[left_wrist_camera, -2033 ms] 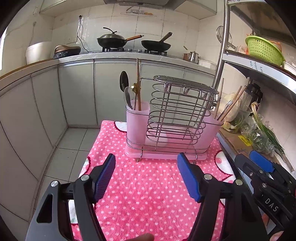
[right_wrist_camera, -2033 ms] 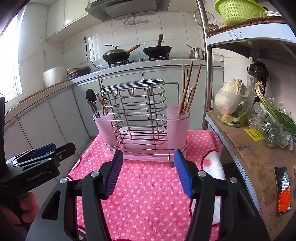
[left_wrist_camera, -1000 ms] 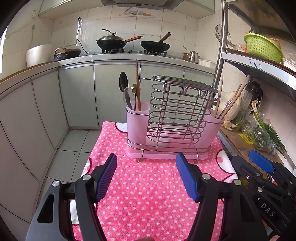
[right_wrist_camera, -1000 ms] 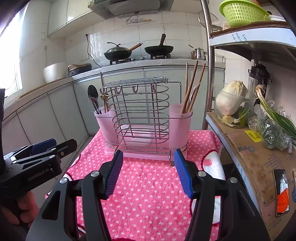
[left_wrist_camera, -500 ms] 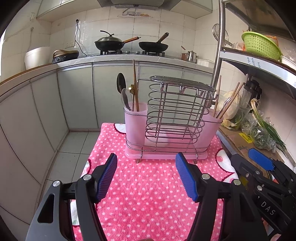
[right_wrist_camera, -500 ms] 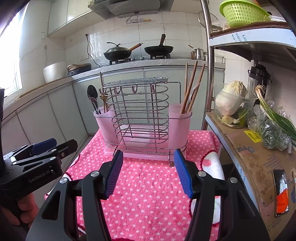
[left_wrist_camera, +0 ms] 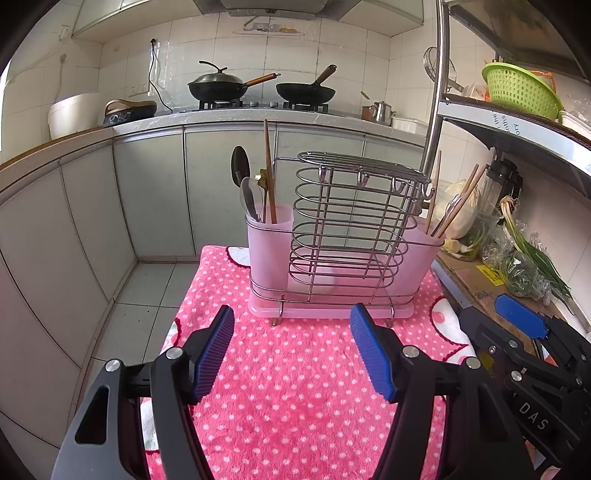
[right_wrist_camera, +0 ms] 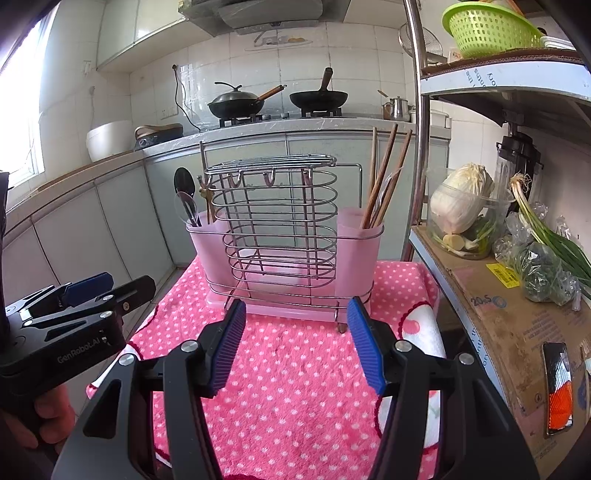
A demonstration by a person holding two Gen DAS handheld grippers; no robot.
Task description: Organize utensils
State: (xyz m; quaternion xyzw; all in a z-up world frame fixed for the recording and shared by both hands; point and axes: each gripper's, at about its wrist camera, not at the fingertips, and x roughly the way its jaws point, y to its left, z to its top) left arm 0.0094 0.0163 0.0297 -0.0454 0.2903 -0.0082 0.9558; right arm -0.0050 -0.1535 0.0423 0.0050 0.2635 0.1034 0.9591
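Note:
A pink utensil holder with a chrome wire rack (left_wrist_camera: 343, 240) (right_wrist_camera: 284, 236) stands on a pink polka-dot towel (left_wrist_camera: 295, 387) (right_wrist_camera: 295, 376). Its left cup holds spoons (left_wrist_camera: 248, 195) (right_wrist_camera: 186, 201) and a wooden stick; its right cup holds chopsticks (left_wrist_camera: 456, 205) (right_wrist_camera: 384, 177). My left gripper (left_wrist_camera: 291, 349) is open and empty, hovering over the towel in front of the holder. My right gripper (right_wrist_camera: 295, 343) is open and empty, also in front of the holder. Each gripper shows in the other's view: the right one (left_wrist_camera: 521, 328), the left one (right_wrist_camera: 88, 291).
A metal shelf stands to the right, with a cabbage in a clear tub (right_wrist_camera: 461, 206), bagged greens (right_wrist_camera: 543, 269), a cardboard sheet and a green basket (right_wrist_camera: 487, 26). Behind are grey cabinets, a counter with two woks (left_wrist_camera: 221, 86) and a floor drop on the left.
Both grippers have drifted slightly back and up from the holder; they stay open and empty. The holder and utensils have not moved.

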